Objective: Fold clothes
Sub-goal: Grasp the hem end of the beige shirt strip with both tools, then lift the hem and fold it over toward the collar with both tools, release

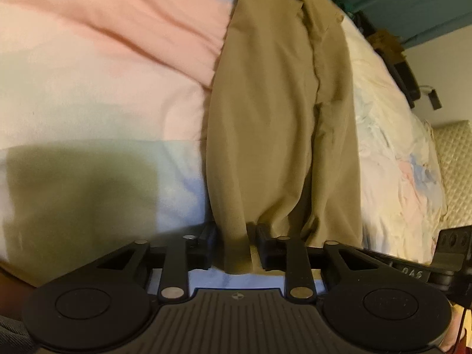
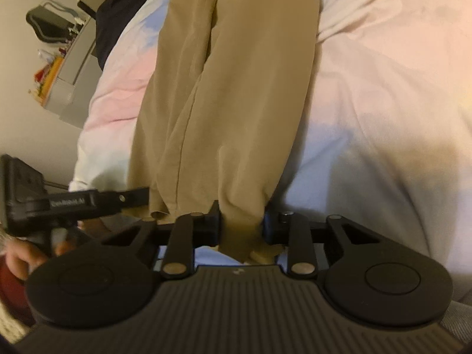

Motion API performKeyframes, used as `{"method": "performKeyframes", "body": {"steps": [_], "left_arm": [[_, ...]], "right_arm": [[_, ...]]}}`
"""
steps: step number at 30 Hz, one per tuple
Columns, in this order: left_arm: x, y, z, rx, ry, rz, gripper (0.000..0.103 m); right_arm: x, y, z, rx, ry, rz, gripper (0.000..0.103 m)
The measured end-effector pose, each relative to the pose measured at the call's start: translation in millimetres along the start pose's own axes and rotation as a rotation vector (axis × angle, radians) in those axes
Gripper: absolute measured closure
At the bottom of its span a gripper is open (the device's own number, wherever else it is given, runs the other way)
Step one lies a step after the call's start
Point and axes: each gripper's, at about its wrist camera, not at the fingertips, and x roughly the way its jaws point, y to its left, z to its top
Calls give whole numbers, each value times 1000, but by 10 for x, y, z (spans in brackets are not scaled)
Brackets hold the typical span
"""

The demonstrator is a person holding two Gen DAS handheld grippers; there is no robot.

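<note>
A pair of khaki trousers (image 1: 277, 112) lies stretched lengthwise on a pastel bedspread (image 1: 103, 59), the legs side by side. In the left wrist view my left gripper (image 1: 234, 243) is shut on the near left edge of the khaki cloth, which bunches between its black pads. In the right wrist view the same trousers (image 2: 224, 94) run away from the camera, and my right gripper (image 2: 240, 225) is shut on the near right edge, a thicker wad of cloth pinched between its pads. The left gripper's body (image 2: 35, 203) and the hand holding it show at the left.
The bedspread (image 2: 383, 88) is pink, white and blue with soft wrinkles. A crumpled pale quilt (image 1: 395, 153) lies right of the trousers. Dark clothing (image 2: 118, 17) sits at the bed's far edge, beside a grey cabinet (image 2: 70, 67) with small items. A padded headboard (image 1: 454, 171) stands at right.
</note>
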Motion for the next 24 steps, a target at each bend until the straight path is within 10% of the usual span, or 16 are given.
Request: {"method": "performKeyframes", "body": {"steps": [16, 24], "left_arm": [[-1364, -579, 166, 30, -368, -297, 98], [-1901, -650, -573, 7, -428, -354, 99]], "right_arm": [[-1483, 259, -42, 76, -458, 253, 94], [-1958, 335, -540, 24, -493, 279, 94]]}}
